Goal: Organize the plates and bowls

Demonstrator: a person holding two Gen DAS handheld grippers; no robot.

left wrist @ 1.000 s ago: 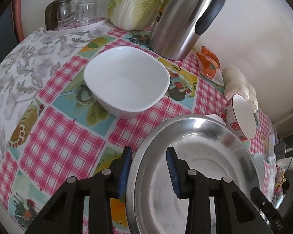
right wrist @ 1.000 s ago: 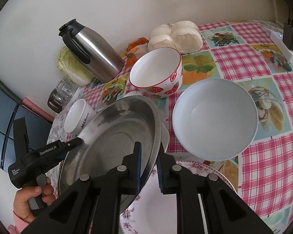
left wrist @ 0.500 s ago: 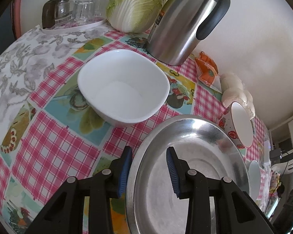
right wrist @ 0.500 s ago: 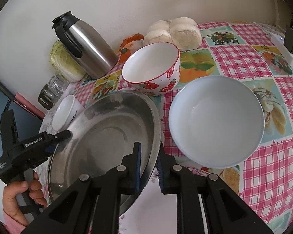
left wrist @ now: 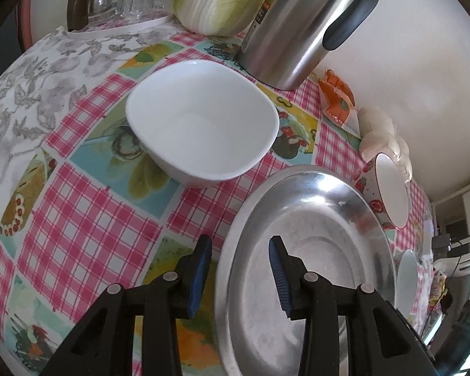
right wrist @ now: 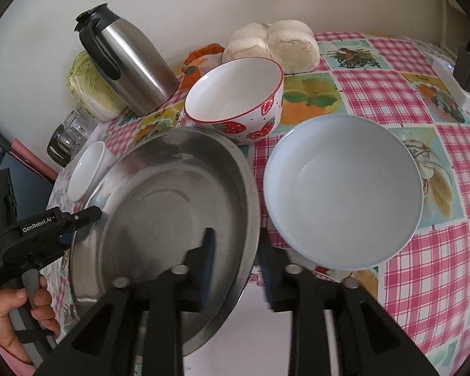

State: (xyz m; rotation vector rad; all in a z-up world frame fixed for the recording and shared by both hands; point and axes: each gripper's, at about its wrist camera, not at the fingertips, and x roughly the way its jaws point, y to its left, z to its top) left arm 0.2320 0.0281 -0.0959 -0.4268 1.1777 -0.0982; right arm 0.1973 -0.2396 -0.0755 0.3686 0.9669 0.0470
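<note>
Steel plate [right wrist: 159, 213] lies with its rim between both pairs of jaws, concave side up; being round, it has no long axis. Right gripper [right wrist: 235, 266] has just been opening, pads clear: released. Left gripper [left wrist: 238, 269] straddles the opposite rim, loosened too. Placement looks finished.

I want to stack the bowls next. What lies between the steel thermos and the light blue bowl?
In the right wrist view, the strawberry-patterned bowl stands between the steel thermos and the light blue bowl, on the checked tablecloth.
</note>
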